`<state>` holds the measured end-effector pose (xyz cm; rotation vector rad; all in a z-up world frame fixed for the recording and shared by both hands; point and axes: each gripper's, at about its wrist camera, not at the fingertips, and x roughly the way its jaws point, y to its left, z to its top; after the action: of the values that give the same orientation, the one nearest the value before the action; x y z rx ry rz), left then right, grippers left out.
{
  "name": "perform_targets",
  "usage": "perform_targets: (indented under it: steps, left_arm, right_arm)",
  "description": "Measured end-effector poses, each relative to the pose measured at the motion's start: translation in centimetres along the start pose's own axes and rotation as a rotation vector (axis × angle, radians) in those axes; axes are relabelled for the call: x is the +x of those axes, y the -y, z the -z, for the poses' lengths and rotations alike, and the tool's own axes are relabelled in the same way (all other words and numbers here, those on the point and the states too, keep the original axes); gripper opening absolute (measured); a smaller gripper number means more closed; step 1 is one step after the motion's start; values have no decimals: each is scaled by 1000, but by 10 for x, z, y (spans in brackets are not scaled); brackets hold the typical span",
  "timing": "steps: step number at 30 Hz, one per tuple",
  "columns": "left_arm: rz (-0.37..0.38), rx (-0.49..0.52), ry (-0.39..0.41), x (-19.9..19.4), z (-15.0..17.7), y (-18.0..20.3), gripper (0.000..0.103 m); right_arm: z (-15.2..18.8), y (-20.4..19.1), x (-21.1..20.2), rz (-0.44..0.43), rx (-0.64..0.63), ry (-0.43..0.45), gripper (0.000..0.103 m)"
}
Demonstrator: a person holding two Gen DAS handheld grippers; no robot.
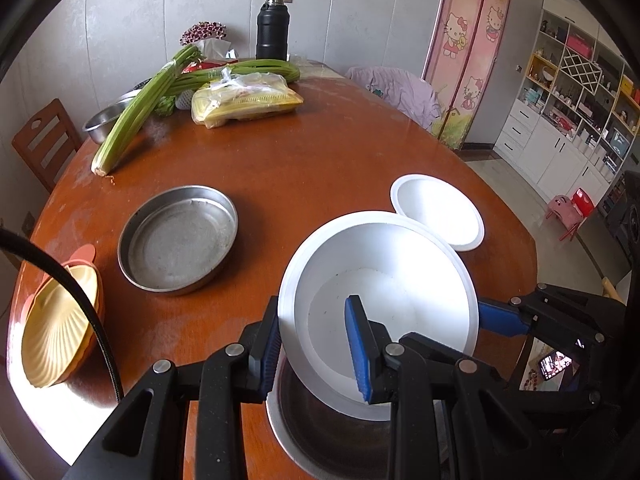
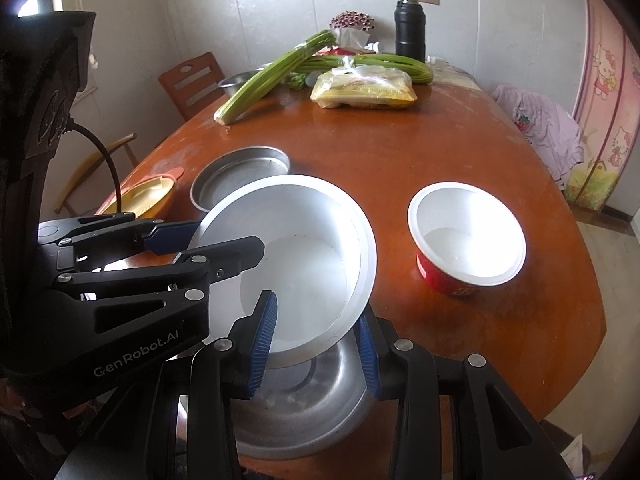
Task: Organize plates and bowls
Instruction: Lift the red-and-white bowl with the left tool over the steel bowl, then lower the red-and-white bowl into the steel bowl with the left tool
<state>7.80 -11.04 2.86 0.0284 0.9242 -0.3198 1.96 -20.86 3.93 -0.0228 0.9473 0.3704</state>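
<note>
A large white bowl (image 1: 384,280) (image 2: 304,252) is held tilted above a steel bowl (image 2: 304,404) (image 1: 320,432) at the table's near edge. My left gripper (image 1: 316,344) (image 2: 208,236) straddles the white bowl's left rim, one finger inside, one outside, apparently shut on it. My right gripper (image 2: 316,344) straddles the bowl's near rim with its jaws wide apart; one blue finger (image 1: 500,316) shows at the bowl's right. A small red bowl with white inside (image 2: 466,236) (image 1: 438,210) stands to the right. A flat steel pan (image 1: 178,238) (image 2: 240,174) and a yellow plate on an orange one (image 1: 60,316) (image 2: 140,196) lie to the left.
At the far end of the brown table (image 1: 320,152) lie celery stalks (image 1: 136,108), a yellow bag of food (image 1: 244,100), another steel bowl (image 1: 104,118) and a black flask (image 1: 273,28). A wooden chair (image 1: 44,140) stands left; a chair with purple cloth (image 1: 396,88) stands right.
</note>
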Motion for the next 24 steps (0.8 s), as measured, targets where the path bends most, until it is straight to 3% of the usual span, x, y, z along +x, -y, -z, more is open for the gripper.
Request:
perform_targets:
  steps: [24]
  left_arm:
    - [22,5,-71,5,31,2,30]
  right_arm:
    - [29,-9,-4,-14,-50,-61,40]
